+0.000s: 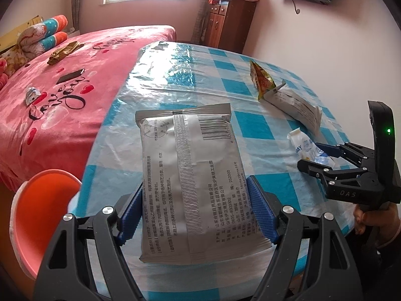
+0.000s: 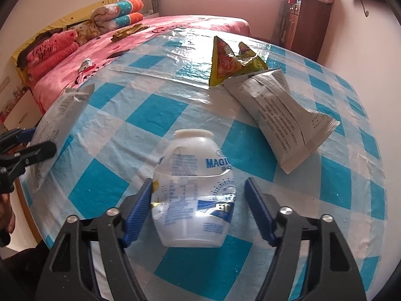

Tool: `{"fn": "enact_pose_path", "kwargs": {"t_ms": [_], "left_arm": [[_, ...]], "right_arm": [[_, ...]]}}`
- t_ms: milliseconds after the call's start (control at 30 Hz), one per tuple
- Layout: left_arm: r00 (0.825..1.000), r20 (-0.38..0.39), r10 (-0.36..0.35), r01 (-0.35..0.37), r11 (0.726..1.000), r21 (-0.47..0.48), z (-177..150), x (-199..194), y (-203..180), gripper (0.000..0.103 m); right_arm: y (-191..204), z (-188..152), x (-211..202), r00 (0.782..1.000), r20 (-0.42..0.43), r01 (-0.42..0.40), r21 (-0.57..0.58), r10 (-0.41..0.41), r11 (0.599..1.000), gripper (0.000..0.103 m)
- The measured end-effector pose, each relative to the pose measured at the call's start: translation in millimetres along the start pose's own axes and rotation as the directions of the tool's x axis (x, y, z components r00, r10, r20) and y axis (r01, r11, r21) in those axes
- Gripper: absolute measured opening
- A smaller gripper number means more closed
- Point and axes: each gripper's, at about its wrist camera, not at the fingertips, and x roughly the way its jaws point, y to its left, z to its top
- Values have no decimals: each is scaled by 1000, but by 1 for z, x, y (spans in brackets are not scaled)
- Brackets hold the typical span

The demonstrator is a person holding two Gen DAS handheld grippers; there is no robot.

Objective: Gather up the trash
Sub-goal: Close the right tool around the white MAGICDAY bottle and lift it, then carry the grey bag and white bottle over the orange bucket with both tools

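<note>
Bottle [image 2: 194, 190] lay between the right gripper [image 2: 198, 213]'s parted pads, cap pointing away, left pad touching; the left gripper [image 1: 198, 215] clamped the grey packet [image 1: 190, 183].

A grey pack [image 1: 190, 183] is lying flat at the table's [image 2: 160, 115] near edge, print up. A clear, white-capped bottle [image 2: 194, 200] is lying on the table. Mid-table, a yellow wrapper [image 2: 233, 62] is touching a second grey pouch [image 2: 280, 115].
</note>
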Motion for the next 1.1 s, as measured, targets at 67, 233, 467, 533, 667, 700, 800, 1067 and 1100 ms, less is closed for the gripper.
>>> {"fn": "enact_pose_path", "kwargs": {"t_ms": [67,233,467,533,667,700,800,1067,1100], "left_arm": [[1000,9,5,-5,1000,6,1,-3,2,78],[999,36,19,-19,1000,7,6,-9,6,78],[998,58,6,-4,999,-34,4,-13,13,78],[998,60,4,-2,999,-38,1,-15,14,78],[998,57,7,-3,998,-63,-3,-18,24,78],[998,57,13,-9,997,-71,-4,-19,28,78],[998,60,27,-21,995,-93,-5,-25,38,78],[992,82,96,-81,983,-164,-14,-50,73,78],[991,83,108,-92,980,-178,-16,-54,79,78]], "right_arm": [[3,1,-1,1000,-14,14,-13,-14,1000,63],[7,4,-1,998,-47,27,-28,-28,999,63],[14,8,0,999,-51,-13,14,14,1000,62],[19,9,-2,999,-43,-23,16,23,1000,62],[31,14,-7,999,-25,-42,3,42,999,62],[34,15,-8,999,-20,-48,1,48,999,62],[42,22,-11,996,-7,-84,-4,84,996,62],[76,39,-16,977,2,-211,-30,212,977,62],[83,42,-15,972,-3,-235,-38,235,971,62]]}}
